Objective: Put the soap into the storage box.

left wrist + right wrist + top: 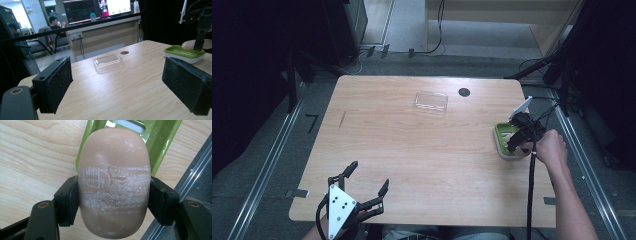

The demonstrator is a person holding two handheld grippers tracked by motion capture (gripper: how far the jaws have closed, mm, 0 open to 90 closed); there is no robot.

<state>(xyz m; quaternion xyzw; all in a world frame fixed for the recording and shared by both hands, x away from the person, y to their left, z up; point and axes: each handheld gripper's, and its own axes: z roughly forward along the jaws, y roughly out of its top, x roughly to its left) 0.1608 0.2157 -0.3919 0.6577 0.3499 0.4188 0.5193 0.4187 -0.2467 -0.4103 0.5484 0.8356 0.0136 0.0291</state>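
a: over on the right side of the table [412,150], the right gripper [113,200] has its jaws pressed against both flanks of a pale pink oval soap bar [113,182]. that's a firm clamp, the pads sit flush on it.

b: and look at the soap's face in the right gripper view, a band of whitish scuffing and small cracks runs across its middle, right between the jaws.

a: where is it exactly? it hangs over the green soap dish [160,142], the dish's slotted green tray peeking out behind the bar's far end. whether the bar touches the tray, i cannot tell.

b: from the high view the dish [504,141] sits near the table's right edge, white underneath and green on top, with the person's right hand [551,147] just beside it.

a: now the left gripper [369,187], down at the near left corner of the table. jaws spread wide, nothing between them.

b: confirmed in the left gripper view, the two black pads [60,85] stand well apart with bare wood between.

a: further up the table, a clear plastic lid [431,101] lies flat, well apart from the dish.

b: and a small dark round hole [464,92] just beside it, toward the far edge.
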